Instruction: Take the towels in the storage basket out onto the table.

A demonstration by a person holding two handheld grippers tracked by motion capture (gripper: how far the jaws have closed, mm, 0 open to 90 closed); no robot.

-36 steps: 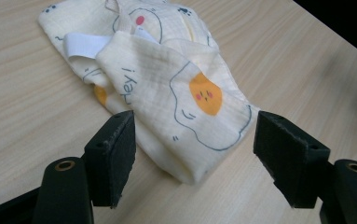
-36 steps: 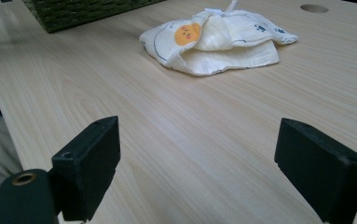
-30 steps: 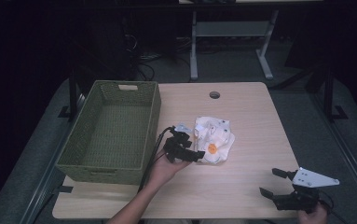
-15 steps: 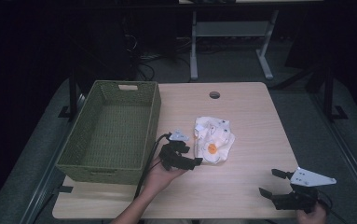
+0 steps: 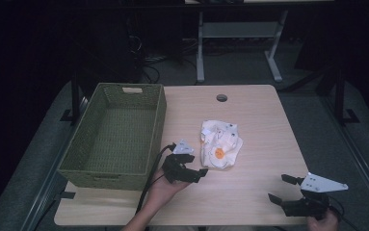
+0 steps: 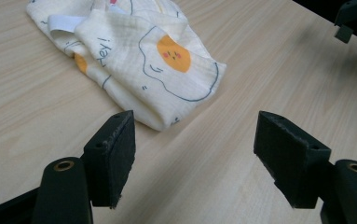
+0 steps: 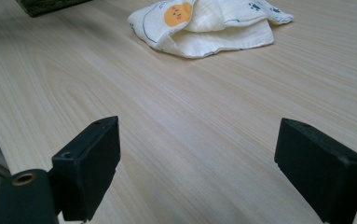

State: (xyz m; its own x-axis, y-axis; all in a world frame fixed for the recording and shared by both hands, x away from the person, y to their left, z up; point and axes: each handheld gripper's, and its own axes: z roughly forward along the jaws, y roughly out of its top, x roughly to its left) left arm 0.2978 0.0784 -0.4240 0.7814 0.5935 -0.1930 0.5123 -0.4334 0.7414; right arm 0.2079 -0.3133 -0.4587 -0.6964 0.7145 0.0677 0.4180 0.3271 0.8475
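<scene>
The egg-print cloth lies crumpled mid-frame on the tabletop. The left hand-held gripper sits just beside it, jaws wide and empty. It could pinch only one loose fold, so the cloth might slip out.

Left gripper: black body, black cable, small grey plate. Right gripper: black, larger grey three-cornered plate. Square black pads, brass-ringed screw holes.
</scene>
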